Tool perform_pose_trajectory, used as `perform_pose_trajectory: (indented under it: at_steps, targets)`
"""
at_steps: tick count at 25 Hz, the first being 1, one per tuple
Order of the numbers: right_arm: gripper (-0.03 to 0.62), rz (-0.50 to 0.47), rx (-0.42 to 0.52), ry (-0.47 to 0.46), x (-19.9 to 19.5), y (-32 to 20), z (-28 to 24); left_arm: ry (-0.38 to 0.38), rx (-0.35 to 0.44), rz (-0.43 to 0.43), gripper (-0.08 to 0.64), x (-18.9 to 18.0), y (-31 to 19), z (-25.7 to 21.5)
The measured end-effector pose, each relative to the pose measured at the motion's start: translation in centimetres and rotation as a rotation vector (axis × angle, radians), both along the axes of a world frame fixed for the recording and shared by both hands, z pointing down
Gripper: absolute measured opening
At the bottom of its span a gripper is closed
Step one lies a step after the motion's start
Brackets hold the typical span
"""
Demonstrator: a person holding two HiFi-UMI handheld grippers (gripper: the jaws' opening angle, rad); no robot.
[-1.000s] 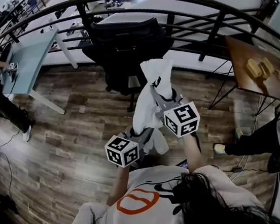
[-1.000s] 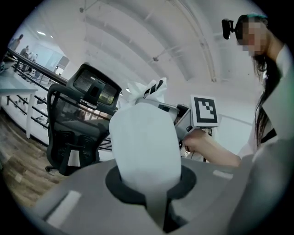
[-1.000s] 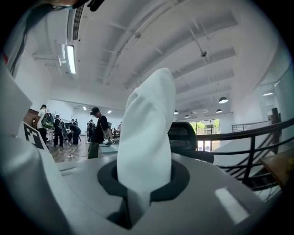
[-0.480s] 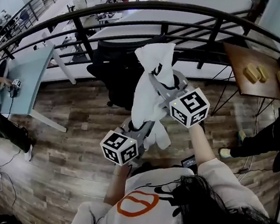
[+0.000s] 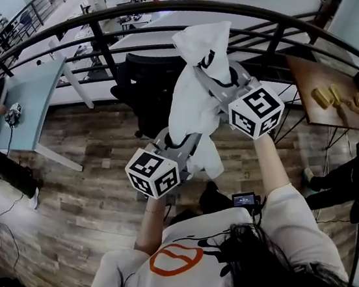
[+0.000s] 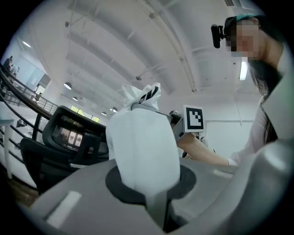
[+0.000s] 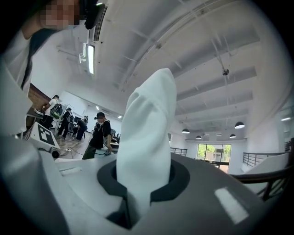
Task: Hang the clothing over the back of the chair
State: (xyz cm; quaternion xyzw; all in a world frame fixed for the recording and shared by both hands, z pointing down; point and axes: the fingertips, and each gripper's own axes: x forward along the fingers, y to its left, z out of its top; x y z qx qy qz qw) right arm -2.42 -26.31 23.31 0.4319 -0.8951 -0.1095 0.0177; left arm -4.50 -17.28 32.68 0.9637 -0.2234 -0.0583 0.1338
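Clothing [image 5: 191, 108], a bunched white garment, hangs in mid-air between two clenched grippers. The right gripper [image 5: 213, 63] pinches its top end, high and far. The left gripper [image 5: 189, 143] bites a lower fold, nearer the person. The garment's long axis runs steeply from low, near and left to high, far and right, with a loose tail drooping. The black chair [image 5: 151, 77] stands just beyond. Draping it likely calls for carrying it over the backrest, spreading the grippers apart along the top edge, lowering, then letting go.
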Motion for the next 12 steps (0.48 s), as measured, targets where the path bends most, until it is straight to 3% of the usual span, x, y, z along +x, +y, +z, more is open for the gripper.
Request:
perform_pose_trajectory:
  at_steps: [5, 12]
  targets:
    - [0.080, -0.037, 0.010, 0.009, 1.4, -2.1, -0.3, 0.025, 0.030, -0.005, 0.155, 1.7, -1.2, -0.9]
    - [0.081, -0.200, 0.040, 0.040, -1.4, -9.2, -4.3, 0.068, 0.082, -0.105, 0.155, 0.6, -7.5, -5.4]
